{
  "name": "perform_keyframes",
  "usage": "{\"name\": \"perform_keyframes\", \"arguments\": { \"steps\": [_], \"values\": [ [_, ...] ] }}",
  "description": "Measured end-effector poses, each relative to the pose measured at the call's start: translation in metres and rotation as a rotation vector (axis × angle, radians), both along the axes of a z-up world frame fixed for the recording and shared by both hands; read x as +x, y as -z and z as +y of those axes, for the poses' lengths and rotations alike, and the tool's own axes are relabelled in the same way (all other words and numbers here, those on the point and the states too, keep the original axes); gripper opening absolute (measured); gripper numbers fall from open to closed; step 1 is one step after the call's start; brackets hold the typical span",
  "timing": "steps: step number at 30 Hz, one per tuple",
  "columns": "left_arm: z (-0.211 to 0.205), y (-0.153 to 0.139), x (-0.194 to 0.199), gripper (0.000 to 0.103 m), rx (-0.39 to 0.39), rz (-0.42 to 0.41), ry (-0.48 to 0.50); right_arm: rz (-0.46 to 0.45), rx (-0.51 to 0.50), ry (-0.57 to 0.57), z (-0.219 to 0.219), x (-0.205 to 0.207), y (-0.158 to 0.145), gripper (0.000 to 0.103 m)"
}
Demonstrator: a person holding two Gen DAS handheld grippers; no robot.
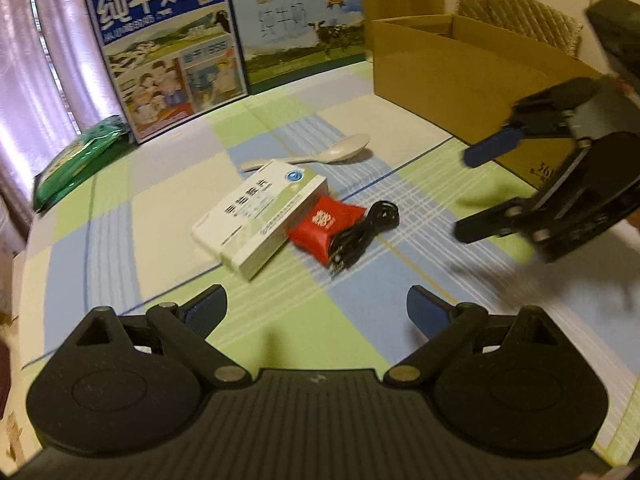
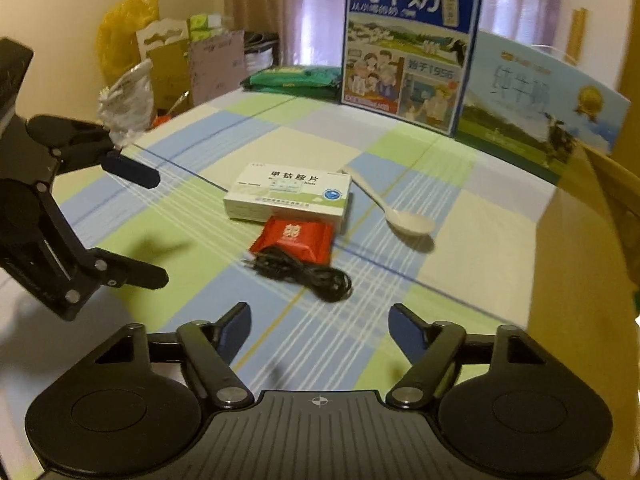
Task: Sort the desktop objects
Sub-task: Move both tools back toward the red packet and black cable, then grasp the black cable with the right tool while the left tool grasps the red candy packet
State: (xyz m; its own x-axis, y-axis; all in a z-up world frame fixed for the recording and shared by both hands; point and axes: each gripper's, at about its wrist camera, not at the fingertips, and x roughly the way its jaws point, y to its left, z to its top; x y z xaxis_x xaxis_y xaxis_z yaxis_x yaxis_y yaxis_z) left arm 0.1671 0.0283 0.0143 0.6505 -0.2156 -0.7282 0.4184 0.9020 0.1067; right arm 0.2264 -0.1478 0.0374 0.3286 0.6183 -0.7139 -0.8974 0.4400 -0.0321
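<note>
Four small things lie bunched in the middle of my checked tablecloth (image 2: 460, 216): a white medicine box (image 2: 288, 196), a red packet (image 2: 296, 240) touching its long side, a coiled black cable (image 2: 308, 274) resting against the packet, and a white plastic spoon (image 2: 396, 210) just beside the box. My left gripper (image 1: 316, 308) hovers near the cluster with its fingers spread wide and nothing between them. My right gripper (image 2: 318, 324) is likewise released and empty, facing the cable from the opposite side. An open cardboard box (image 1: 452, 68) stands near the items on my right and looks like the place to sort them into. Two milk cartons (image 1: 168, 48) stand upright behind. The risk, as I judge it, lies in the crowding: closing on the cable could snag the packet or nudge the medicine box, and a loose coil may unravel and drag as I lift it.
</note>
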Motion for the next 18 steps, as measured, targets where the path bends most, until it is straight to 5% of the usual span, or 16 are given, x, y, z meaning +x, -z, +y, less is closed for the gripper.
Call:
{"name": "perform_keyframes", "arguments": {
  "steps": [18],
  "values": [
    [0.002,0.017,0.023,0.092,0.013,0.011,0.06,0.052,-0.139,-0.2,0.071,0.05,0.043,0.058]
  ]
}}
